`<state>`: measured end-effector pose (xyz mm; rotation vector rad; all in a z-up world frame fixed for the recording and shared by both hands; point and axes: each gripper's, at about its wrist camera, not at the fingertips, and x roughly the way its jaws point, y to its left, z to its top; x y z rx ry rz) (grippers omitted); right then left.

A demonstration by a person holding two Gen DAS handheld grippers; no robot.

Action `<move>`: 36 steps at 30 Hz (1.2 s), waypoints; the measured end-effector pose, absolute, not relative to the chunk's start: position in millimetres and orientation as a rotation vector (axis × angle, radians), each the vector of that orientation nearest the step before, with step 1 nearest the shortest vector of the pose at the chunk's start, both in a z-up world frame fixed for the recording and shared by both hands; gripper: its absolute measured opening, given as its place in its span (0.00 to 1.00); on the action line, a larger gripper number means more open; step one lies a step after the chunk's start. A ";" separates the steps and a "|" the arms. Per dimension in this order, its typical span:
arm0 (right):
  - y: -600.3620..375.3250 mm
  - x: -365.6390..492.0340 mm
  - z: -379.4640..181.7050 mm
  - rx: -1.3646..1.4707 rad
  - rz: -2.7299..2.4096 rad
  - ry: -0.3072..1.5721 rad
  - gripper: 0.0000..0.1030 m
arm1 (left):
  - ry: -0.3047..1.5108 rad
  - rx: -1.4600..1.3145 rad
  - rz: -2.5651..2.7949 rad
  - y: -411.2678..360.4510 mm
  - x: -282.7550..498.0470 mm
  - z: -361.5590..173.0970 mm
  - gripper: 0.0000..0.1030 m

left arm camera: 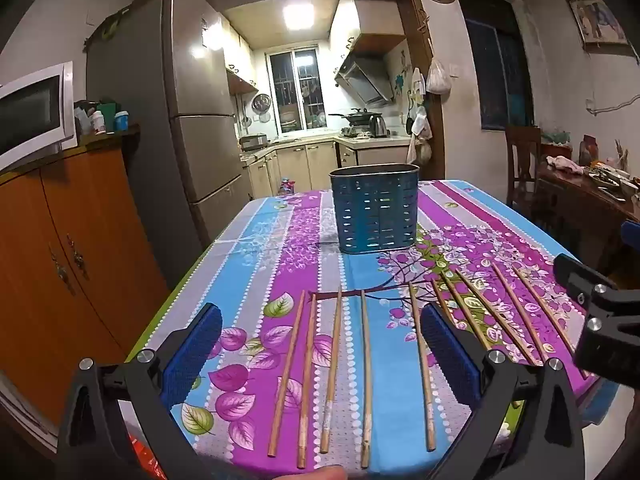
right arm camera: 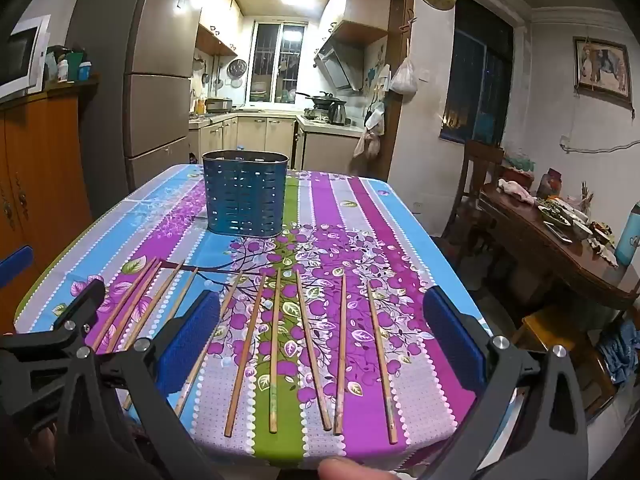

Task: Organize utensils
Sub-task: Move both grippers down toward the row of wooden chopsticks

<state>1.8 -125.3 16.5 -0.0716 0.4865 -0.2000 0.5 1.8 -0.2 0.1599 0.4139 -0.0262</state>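
Observation:
Several wooden chopsticks (left arm camera: 332, 368) lie side by side in a row on the flowered tablecloth (left arm camera: 256, 240), near the table's front edge; they also show in the right wrist view (right arm camera: 276, 344). A blue perforated utensil holder (left arm camera: 375, 208) stands upright behind them, mid-table, and looks empty; it shows in the right wrist view too (right arm camera: 245, 194). My left gripper (left arm camera: 320, 356) is open and empty, hovering above the left chopsticks. My right gripper (right arm camera: 324, 344) is open and empty above the right chopsticks. Each gripper shows at the edge of the other's view (left arm camera: 592, 312) (right arm camera: 60, 344).
A wooden cabinet (left arm camera: 60, 260) with a microwave (left arm camera: 32, 116) stands left of the table, a fridge (left arm camera: 180, 112) behind it. A second wooden table (right arm camera: 560, 248) with dishes and a chair (right arm camera: 476, 184) stand to the right. The kitchen lies beyond.

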 end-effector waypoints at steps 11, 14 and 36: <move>-135.1 -7.5 12.4 0.007 -0.162 0.424 0.95 | 0.493 0.114 -0.032 15.2 -0.2 -20.0 0.96; -144.7 -12.0 8.9 0.050 -0.166 0.399 0.95 | 0.524 0.080 0.011 18.8 1.7 -23.9 0.97; -187.6 -32.4 -18.2 0.017 -0.124 0.453 0.95 | 0.321 0.025 0.124 116.0 -26.4 17.0 0.97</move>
